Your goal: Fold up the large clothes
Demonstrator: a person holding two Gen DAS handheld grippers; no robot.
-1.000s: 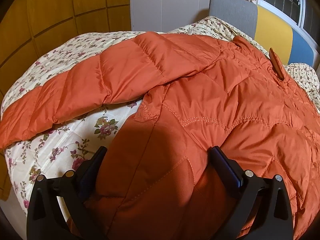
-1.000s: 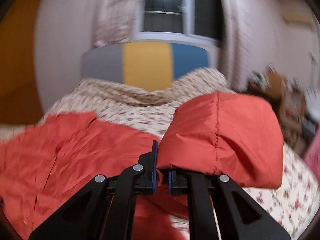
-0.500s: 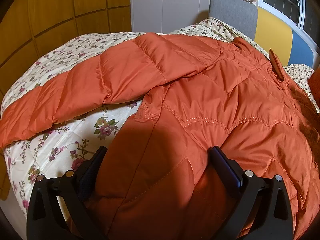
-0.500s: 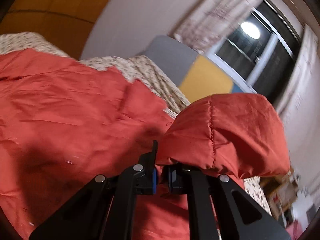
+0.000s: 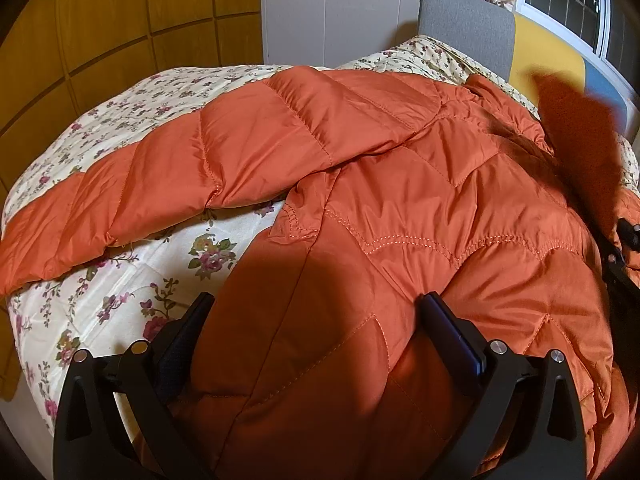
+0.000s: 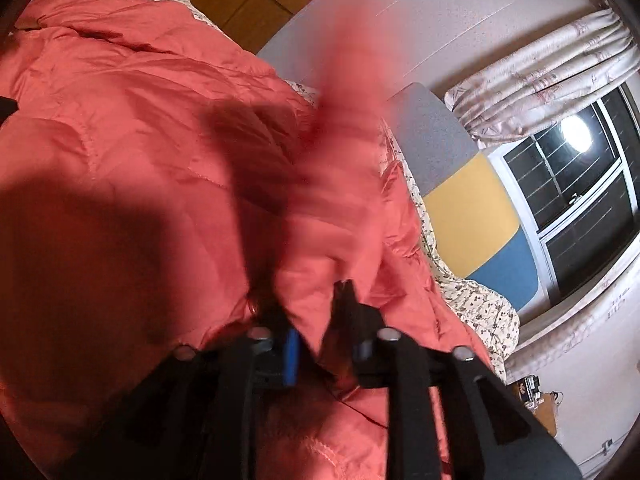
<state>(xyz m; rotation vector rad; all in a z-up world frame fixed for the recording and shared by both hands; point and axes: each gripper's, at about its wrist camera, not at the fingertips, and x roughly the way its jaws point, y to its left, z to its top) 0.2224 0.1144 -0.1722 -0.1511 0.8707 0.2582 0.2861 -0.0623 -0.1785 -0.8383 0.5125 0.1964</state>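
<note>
Orange quilted jacket (image 5: 400, 208) lies spread over the floral bedspread (image 5: 120, 280) and fills most of my left wrist view, one sleeve (image 5: 180, 184) stretched toward the left edge of the frame. My left gripper (image 5: 316, 320) sits at the bottom centre with its fingers spread wide, straddling a raised bulge of the jacket's lower panel. In the right wrist view my right gripper (image 6: 316, 320) is at the bottom centre, fingers a little apart with a fold of the other sleeve (image 6: 348, 100) between them; motion blur keeps me from telling whether they clamp it. That sleeve rises blurred toward the top centre. A grey, yellow and blue headboard (image 6: 472, 200) stands at right, a window (image 6: 580, 184) beyond it.
</note>
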